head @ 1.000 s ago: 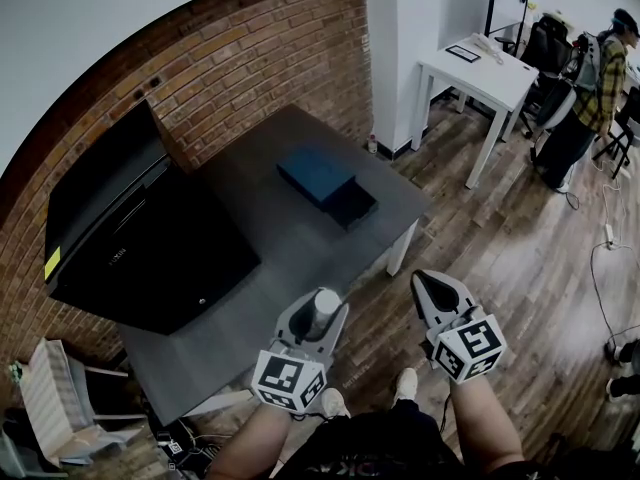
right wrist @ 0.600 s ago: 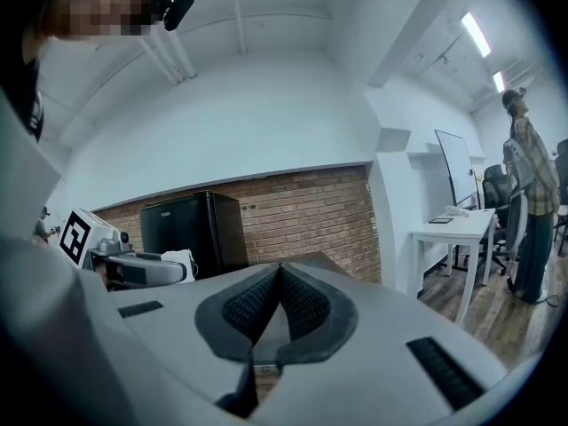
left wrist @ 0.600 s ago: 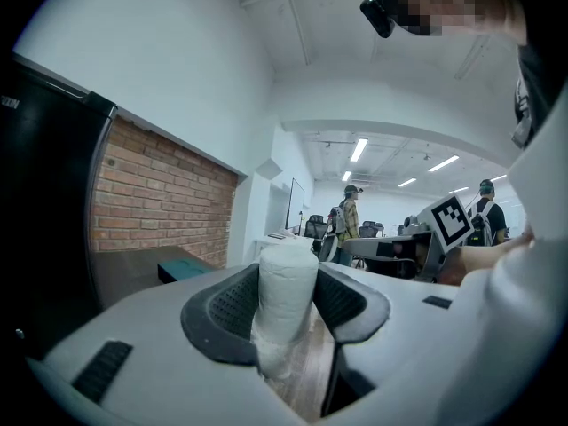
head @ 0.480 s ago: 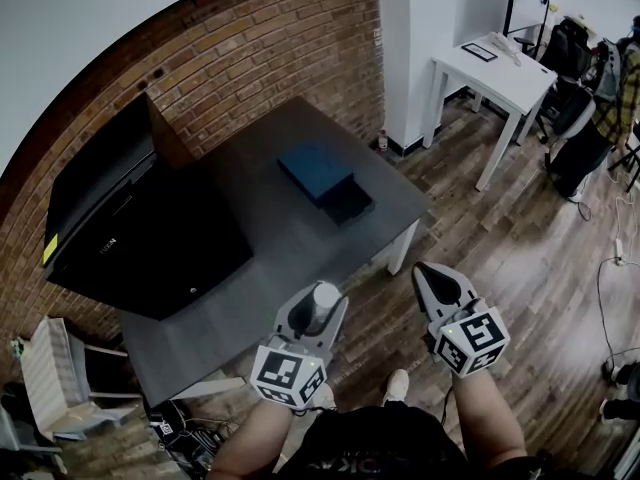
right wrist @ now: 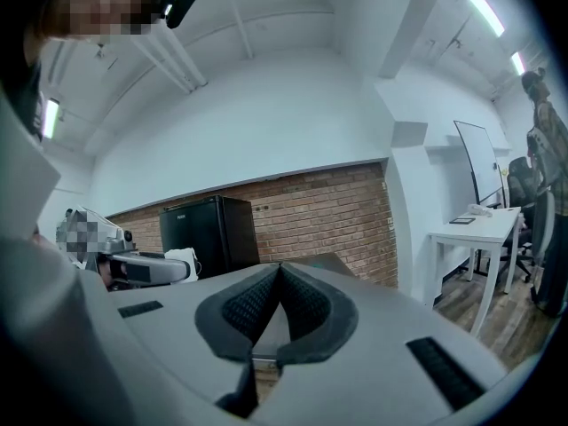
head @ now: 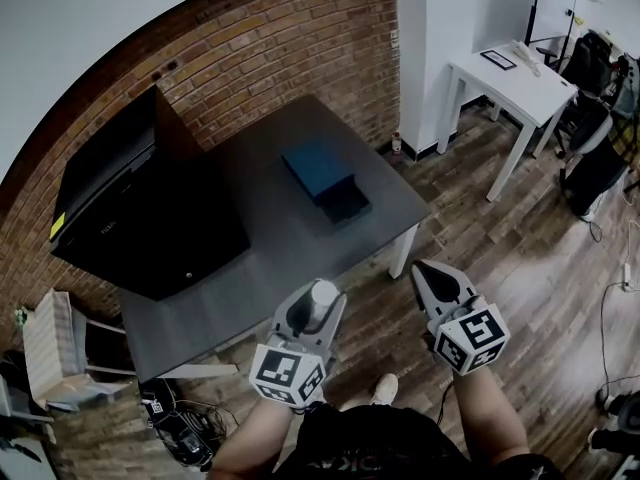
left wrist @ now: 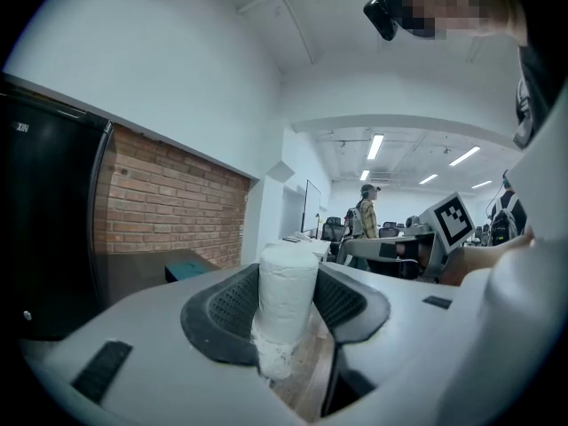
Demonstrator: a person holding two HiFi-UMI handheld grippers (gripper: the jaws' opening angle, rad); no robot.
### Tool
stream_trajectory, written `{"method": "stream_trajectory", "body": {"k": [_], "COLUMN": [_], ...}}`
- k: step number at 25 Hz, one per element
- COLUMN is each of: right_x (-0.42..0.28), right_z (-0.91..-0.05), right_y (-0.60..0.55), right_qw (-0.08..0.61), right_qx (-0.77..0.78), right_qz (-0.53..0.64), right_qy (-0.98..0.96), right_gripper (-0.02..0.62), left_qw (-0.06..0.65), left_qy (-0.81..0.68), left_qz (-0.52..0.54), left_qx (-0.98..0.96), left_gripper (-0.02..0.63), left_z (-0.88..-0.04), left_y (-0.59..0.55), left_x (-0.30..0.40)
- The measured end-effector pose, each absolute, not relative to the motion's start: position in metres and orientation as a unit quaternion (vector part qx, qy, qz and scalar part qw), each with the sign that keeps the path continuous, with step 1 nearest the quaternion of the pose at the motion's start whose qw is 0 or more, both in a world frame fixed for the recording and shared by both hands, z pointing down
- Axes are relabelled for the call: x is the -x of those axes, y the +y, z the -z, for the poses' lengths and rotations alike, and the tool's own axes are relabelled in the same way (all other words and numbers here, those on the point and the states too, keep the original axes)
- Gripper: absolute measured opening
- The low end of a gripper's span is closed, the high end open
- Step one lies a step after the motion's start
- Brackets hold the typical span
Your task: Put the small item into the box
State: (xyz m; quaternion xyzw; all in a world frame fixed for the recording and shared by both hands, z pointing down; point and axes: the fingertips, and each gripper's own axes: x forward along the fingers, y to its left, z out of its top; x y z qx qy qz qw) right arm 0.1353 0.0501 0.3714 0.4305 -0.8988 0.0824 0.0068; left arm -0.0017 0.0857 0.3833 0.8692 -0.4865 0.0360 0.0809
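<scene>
Since a second ago the scene has slid in the head view: the small white table (head: 515, 68) has drifted further toward 2 o'clock, and the person in a checked shirt who stood beside it no longer shows there. Both grippers sit about where they were.

The left gripper (head: 318, 303) is at 6 o'clock in the head view, just off the near edge of the dark grey rectangular table (head: 270, 238). Its jaws are clenched on the task's small item, a white cylindrical roll (head: 322, 296) standing upright between the black ribbed pads. In the left gripper view (left wrist: 286, 304) the roll (left wrist: 286, 291) rises above the pads, and its lower end looks ragged.

The flat blue rectangular box (head: 318, 168) lies on the table at 12 o'clock from that gripper, well apart from it, with a darker section (head: 346, 204) at its near end.

The right gripper (head: 437, 280) hangs at 5 o'clock over the wooden plank floor (head: 530, 248). Its own view (right wrist: 278, 304) shows the pads pressed together at the tips with nothing between them.

A tall black cabinet (head: 140, 218) stands at 9 o'clock against the red brick wall (head: 270, 58). A person (left wrist: 366, 209) stands far off in the left gripper view.
</scene>
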Motion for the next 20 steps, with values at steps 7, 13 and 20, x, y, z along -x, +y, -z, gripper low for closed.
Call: {"method": "stream_trajectory", "body": {"k": [7,13,20], "right_x": [-0.145,-0.143,-0.134], "right_z": [-0.371,-0.375,-0.374], "right_y": [0.048,0.042,0.015], "right_qw": [0.002,0.003,0.004], "right_qx": [-0.414,-0.415,-0.439], "right_qz": [-0.089,-0.095,-0.09], "right_qy": [-0.906,-0.905,-0.894], "right_gripper": [0.018,0.018,0.018], "left_qw": [0.077,0.075,0.079], "left_qy": [-0.496,-0.496,-0.484], "left_qz": [-0.045,-0.042,-0.033], "left_qx": [-0.864,-0.864,-0.871], "left_gripper": [0.207,0.207,0.207], "left_z": [-0.378,-0.378,-0.381], "left_y": [0.085,0.07,0.033], "left_x": [-0.014,-0.009,0.01]}}
